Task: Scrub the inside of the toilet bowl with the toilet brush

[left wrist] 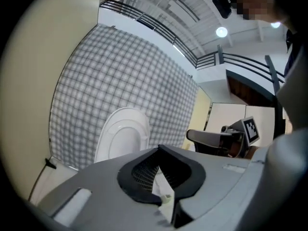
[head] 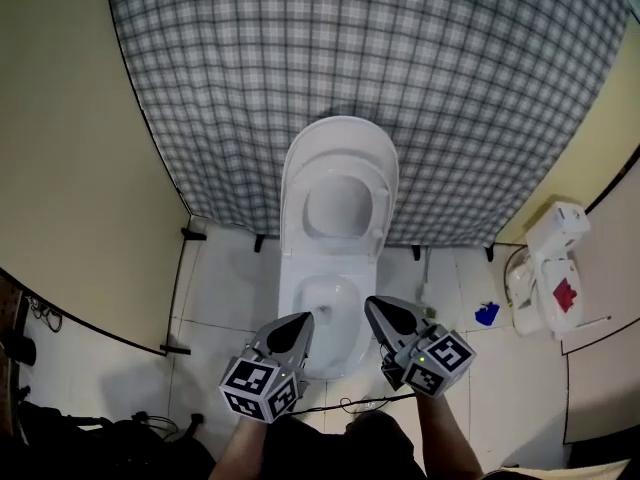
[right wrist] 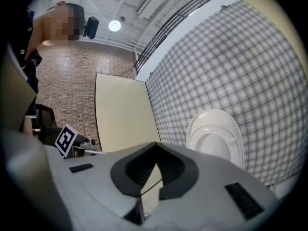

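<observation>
Where checked curtain point(head: 400, 88) hangs | oval toilet lid point(head: 340, 134) (glossy white) raised

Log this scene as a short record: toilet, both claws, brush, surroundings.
toilet: white, lid and seat raised, bowl open
left claw: shut, nothing in it, held over the bowl's front edge
right claw: shut, nothing in it, beside the left one
brush: not made out in any view
backdrop: checked curtain behind the toilet
floor: pale tiles; small blue thing right of the toilet
</observation>
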